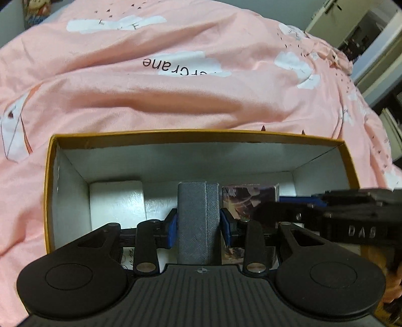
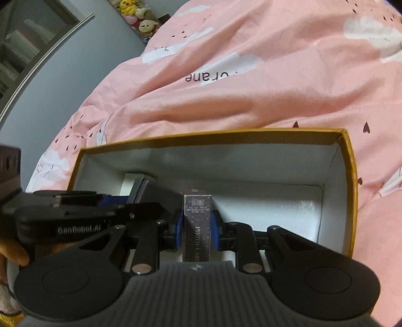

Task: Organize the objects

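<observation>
done: white block [image 1: 116,198] in gold-rimmed cardboard box [image 1: 191,132] | left gripper [image 1: 199,226] fingers clamp grey textured case [image 1: 197,221], right gripper [image 2: 197,226] fingers clamp dark photo-card box [image 2: 197,221] | left: release both inside

The open box [image 1: 176,137] rests on the bedspread [image 1: 176,95] of a bed. Inside the box, the white block [image 1: 116,201] lies at the left end, against the far wall. The grey case [image 1: 197,221] stands to its right, between the jaws of the left gripper [image 1: 198,226]. The card box [image 2: 197,226] is to the right of the grey case, between the jaws of the right gripper [image 2: 197,230]. The right part of the box floor lies bare. Plush toys [image 2: 140,17] sit beyond the far edge of the bed.
</observation>
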Tool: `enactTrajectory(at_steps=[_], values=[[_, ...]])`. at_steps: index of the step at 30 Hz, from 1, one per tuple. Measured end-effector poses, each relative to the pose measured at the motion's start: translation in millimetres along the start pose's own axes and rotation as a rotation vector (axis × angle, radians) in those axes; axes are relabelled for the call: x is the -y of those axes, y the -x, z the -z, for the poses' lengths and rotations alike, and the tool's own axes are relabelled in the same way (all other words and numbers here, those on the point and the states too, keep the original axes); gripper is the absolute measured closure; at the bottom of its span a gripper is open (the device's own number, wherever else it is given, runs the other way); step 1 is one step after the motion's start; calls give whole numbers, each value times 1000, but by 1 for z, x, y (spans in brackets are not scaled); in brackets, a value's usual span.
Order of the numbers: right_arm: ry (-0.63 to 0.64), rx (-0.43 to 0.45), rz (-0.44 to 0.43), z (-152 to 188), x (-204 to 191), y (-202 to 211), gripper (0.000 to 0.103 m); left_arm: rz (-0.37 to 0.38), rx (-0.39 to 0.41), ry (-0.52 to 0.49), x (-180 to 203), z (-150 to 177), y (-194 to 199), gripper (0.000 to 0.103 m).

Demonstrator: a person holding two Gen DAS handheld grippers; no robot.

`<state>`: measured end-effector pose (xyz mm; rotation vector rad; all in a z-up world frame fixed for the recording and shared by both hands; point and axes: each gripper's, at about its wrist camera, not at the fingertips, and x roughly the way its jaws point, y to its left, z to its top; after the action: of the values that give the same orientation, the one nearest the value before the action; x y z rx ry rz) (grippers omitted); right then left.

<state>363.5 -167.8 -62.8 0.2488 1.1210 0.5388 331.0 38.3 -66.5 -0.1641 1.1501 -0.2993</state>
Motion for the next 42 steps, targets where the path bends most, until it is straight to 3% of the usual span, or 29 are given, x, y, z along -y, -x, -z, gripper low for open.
enactTrajectory(at_steps=[4, 8, 14, 19, 26, 28, 33, 42], values=[[-41, -1, -2, -4, 5, -5, 79, -92, 15, -66, 10, 0, 1, 46], [-54, -3, 23, -5, 8, -9, 77, -139, 22, -114, 13, 1, 7, 37], [64, -17, 103, -6, -2, -15, 74, -167, 1, -208, 19, 7, 19, 37], [214, -43, 204, -2, -10, -19, 69, -190, -40, -378, 31, 25, 26, 36], [387, -77, 222, 11, -20, -19, 52, -293, -64, -559, 49, 54, 6, 38], [447, -95, 222, 17, -24, -15, 52, -303, -56, -573, 51, 56, 2, 50], [594, -139, 233, 36, -31, -9, 44, -272, -44, -527, 49, 50, -5, 59], [757, -217, 290, 58, -40, -25, 44, -308, -21, -443, 37, 44, -8, 59]])
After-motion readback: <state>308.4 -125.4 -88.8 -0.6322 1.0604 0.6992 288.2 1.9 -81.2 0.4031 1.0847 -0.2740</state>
